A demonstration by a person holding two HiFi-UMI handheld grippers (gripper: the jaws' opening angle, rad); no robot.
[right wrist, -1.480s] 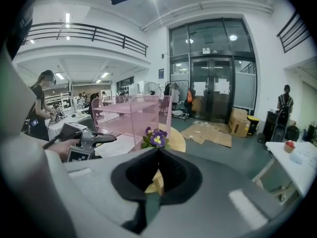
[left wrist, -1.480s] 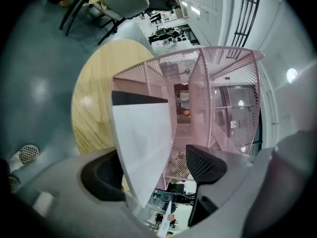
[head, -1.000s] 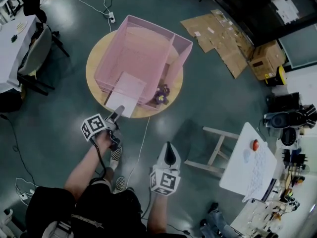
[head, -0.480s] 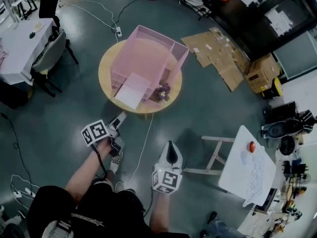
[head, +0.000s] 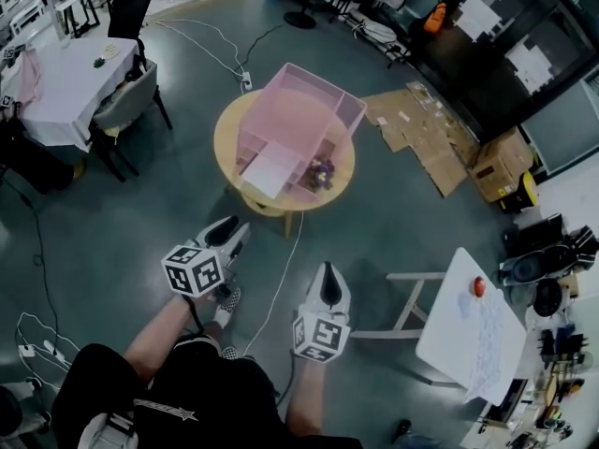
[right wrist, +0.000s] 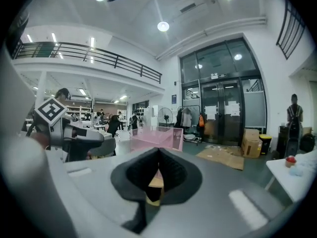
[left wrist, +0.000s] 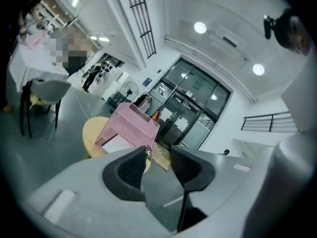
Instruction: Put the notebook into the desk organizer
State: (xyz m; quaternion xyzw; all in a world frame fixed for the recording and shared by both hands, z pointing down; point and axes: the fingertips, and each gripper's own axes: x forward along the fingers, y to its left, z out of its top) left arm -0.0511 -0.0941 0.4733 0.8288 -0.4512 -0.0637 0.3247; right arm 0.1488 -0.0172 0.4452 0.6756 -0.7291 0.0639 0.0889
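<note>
desk organizer [head: 301,108]: 1 | notebook [head: 270,168]: 1 | round table [head: 227,131]: 1

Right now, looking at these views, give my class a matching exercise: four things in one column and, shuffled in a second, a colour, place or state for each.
Things:
1. desk organizer
2. round table
3. flattened cardboard
4. right gripper

Descriptions:
A. lying on the floor
B. jaws together, nothing held
C. pink
D. light wood top

Pairs: 1-C, 2-D, 3-A, 4-B.
</note>
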